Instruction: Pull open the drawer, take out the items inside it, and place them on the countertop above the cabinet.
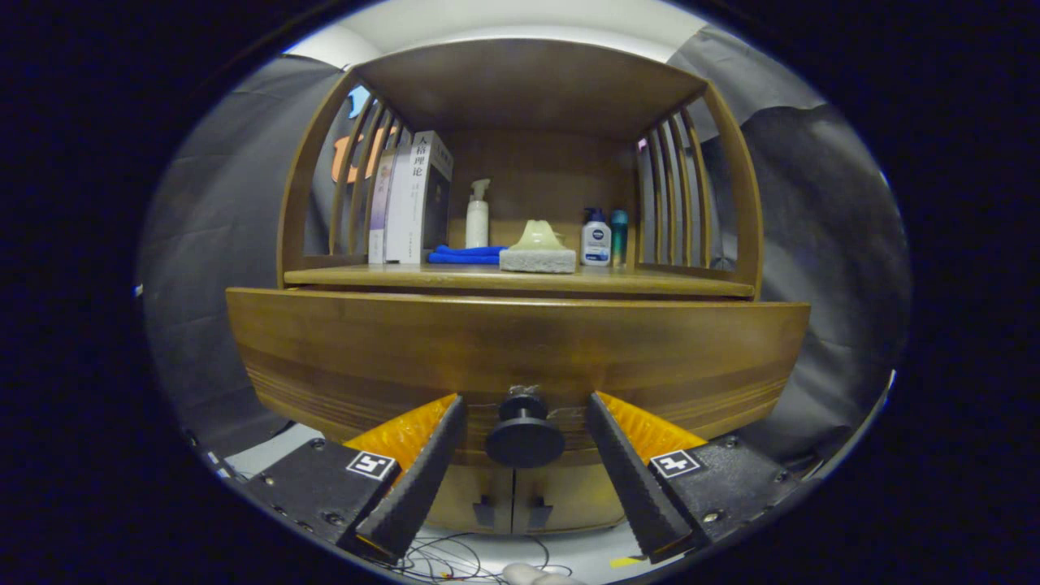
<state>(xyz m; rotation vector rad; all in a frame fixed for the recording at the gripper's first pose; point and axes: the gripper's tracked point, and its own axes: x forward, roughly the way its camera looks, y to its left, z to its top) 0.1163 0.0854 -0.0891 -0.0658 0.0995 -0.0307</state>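
Tongs (525, 406) spread fairly wide, one finger to each side of the round drawer knob (525, 439), neither finger touching it, the gap on either side about equal. Knob sitting squarely between the fingertips, which looks like a line-up for a pinch: closing from here would bring both fingers onto the knob's stem or disc. Drawer (520, 357) a broad wooden front spanning the cabinet, close up against the fingers; seen head-on, so hard to say whether shut flush or drawn out a little, and nothing of its inside on view, hence no telling what lies in it. Countertop (666, 283) just above the drawer front, under a slatted wooden hutch, already carrying a row of things toward the back: books (414, 199) standing at the left against the slats, a white pump bottle (477, 215), a folded blue cloth (463, 255), a pale sponge (537, 260) with a rounded yellowish piece on top, a small white bottle (595, 240) and a slim teal one (619, 237) at the right. Front strip of the countertop bare, the likely landing spot for anything lifted out. Two small cupboard doors (512, 500) below the knob, with loose cables (455, 561) on the floor beneath.
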